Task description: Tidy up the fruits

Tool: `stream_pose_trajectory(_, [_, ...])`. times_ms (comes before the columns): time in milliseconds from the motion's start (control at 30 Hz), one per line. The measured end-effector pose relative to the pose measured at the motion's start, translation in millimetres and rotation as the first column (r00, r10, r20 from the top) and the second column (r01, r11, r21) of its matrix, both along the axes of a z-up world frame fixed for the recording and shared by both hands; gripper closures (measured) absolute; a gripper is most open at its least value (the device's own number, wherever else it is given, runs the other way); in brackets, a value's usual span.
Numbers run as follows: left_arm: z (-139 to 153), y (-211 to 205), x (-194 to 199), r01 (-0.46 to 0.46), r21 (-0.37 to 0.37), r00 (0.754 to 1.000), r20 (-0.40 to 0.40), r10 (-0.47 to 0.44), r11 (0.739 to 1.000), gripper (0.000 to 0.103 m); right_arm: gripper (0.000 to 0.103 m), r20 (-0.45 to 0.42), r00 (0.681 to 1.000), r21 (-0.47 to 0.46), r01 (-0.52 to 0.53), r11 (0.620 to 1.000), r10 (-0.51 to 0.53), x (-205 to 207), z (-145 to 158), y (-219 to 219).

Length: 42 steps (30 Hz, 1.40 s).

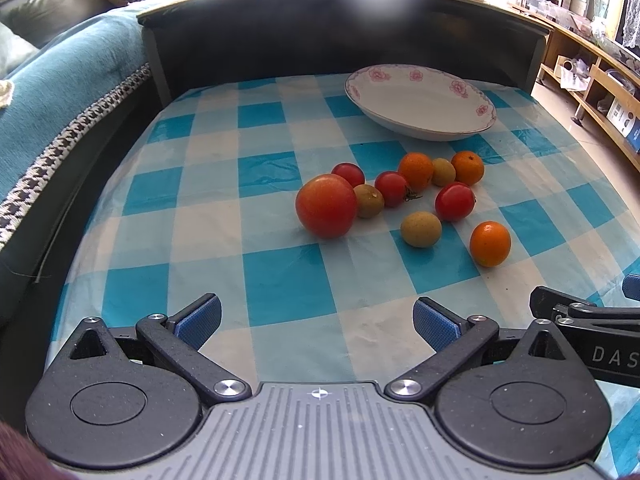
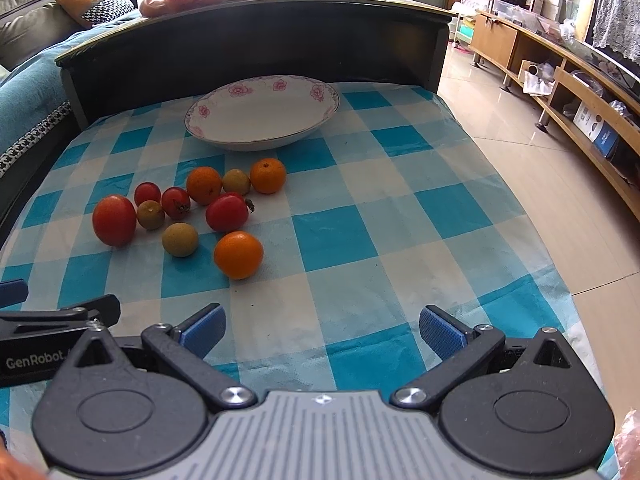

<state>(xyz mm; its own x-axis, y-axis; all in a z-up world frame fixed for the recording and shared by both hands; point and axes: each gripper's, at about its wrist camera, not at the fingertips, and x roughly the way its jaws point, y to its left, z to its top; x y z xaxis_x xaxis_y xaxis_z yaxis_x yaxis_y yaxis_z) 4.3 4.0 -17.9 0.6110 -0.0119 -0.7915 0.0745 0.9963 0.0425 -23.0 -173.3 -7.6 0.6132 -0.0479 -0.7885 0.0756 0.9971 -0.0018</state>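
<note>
While both grippers hover low over a table covered in a blue-and-white checked cloth [image 2: 360,240], neither one holds anything. Going left to right in the left wrist view, the left gripper [image 1: 318,320] has its blue-padded fingers spread wide with only cloth between them. Ahead of it and slightly to its right lies a loose cluster of fruit: a large red tomato [image 1: 326,205] at the left end, then small red tomatoes [image 1: 392,188], yellowish-brown round fruits [image 1: 421,229] and small oranges [image 1: 490,243], several of them touching. Beyond the cluster, near the dark raised back edge of the table, sits a white dish [image 1: 420,100] with a pink flower border, and nothing lies in it. At the far right edge, part of the other tool juts in.

From the right wrist view, the right gripper [image 2: 322,330] is equally wide open above bare cloth. All the fruit lies ahead and to its left, the nearest orange [image 2: 238,254] closest to it, well apart from the fingertips.
</note>
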Motion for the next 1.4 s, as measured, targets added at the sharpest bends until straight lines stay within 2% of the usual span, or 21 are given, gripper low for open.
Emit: stream_pose_trajectory(1400, [-4.3,0.4,2.6,-0.007,-0.007,0.999,-0.036,0.007,1.0,0.001,0.0,-0.029,1.0,0.009,-0.006,1.0,0.006,4.0,-6.3,1.0])
